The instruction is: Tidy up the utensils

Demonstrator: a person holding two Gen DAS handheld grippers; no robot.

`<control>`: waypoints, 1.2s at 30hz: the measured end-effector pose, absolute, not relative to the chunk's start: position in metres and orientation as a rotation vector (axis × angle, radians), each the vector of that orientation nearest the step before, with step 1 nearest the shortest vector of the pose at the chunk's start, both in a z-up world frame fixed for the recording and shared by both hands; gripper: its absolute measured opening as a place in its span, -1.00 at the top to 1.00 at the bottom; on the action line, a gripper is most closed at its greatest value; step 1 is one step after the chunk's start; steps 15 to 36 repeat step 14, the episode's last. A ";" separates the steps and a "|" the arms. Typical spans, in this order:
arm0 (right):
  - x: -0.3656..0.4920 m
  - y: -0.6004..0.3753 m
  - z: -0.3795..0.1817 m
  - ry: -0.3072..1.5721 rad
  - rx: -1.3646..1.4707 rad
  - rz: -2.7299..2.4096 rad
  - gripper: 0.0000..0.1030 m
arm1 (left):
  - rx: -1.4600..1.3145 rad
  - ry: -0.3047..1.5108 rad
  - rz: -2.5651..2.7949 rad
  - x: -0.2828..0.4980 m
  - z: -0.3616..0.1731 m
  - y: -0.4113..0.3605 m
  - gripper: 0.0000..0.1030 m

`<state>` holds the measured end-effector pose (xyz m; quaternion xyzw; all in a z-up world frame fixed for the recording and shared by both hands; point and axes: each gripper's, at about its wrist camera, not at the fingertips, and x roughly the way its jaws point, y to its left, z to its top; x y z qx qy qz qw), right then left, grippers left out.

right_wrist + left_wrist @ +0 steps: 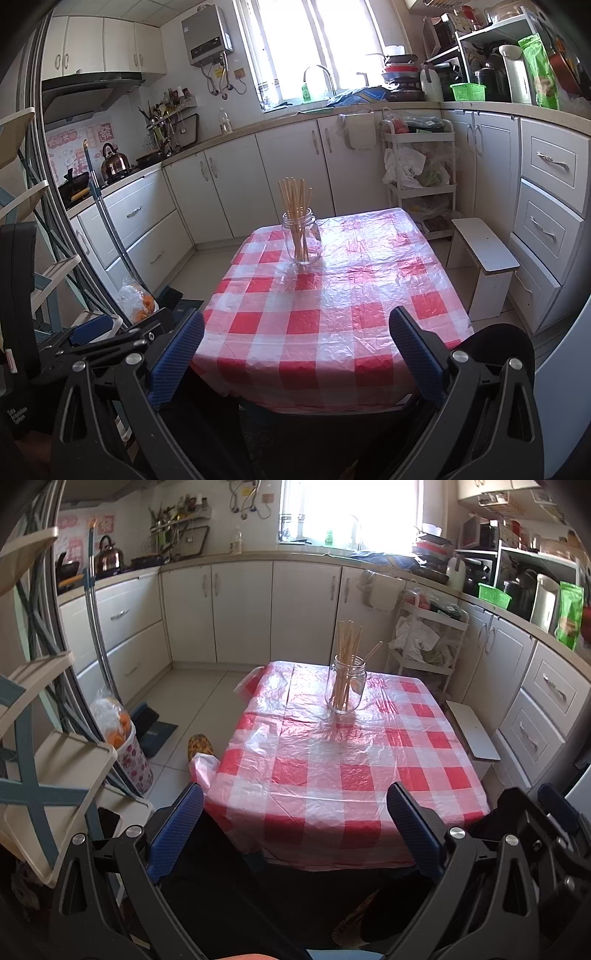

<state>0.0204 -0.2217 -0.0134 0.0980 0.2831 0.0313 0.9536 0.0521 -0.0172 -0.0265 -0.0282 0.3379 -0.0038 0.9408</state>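
Chopsticks (346,661) stand bundled upright in a clear glass jar (345,687) on the far half of the table (332,775), which wears a red-and-white checked plastic cloth. One stick leans out toward 2 o'clock over the jar rim in the left wrist view; the rest fan slightly at the tips.

Left gripper (295,834): held low at the near table edge, pointing forward and level across the tabletop, fingers spread wide, nothing between the blue pads (176,830). Jar sits at roughly 12 to 1 o'clock from the gap, well apart, far up the table. The other gripper's black body shows at 4 o'clock at the frame edge.

Right gripper (295,356): same pose, low at the near edge, aimed forward, fingers released wide with nothing held. Blue pads (177,354) frame the near end of the cloth. From here the jar (302,236) with chopsticks (295,206) is at 12 o'clock, well apart, near the far left part of the table. Left gripper's body is visible at 9 o'clock, beside this one.

Both grippers sit side by side, near the seated person's dark-clothed legs below the table edge.

A white stool (484,254) stands just beside the table at 2 o'clock in the right view. White cabinets (236,184) run behind.
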 end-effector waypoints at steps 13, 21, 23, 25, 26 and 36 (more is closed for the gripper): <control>0.019 -0.222 -0.013 0.567 0.214 0.047 -0.86 | -0.051 0.693 0.046 0.054 -0.029 -0.016 -0.85; 0.019 -0.221 -0.013 0.567 0.215 0.047 -0.86 | -0.050 0.695 0.042 0.055 -0.029 -0.015 -0.85; 0.019 -0.221 -0.013 0.567 0.215 0.047 -0.86 | -0.050 0.695 0.042 0.055 -0.029 -0.015 -0.85; 0.019 -0.221 -0.013 0.567 0.215 0.047 -0.86 | -0.050 0.695 0.042 0.055 -0.029 -0.015 -0.85; 0.019 -0.221 -0.013 0.567 0.215 0.047 -0.86 | -0.050 0.695 0.042 0.055 -0.029 -0.015 -0.85; 0.019 -0.221 -0.013 0.567 0.215 0.047 -0.86 | -0.050 0.695 0.042 0.055 -0.029 -0.015 -0.85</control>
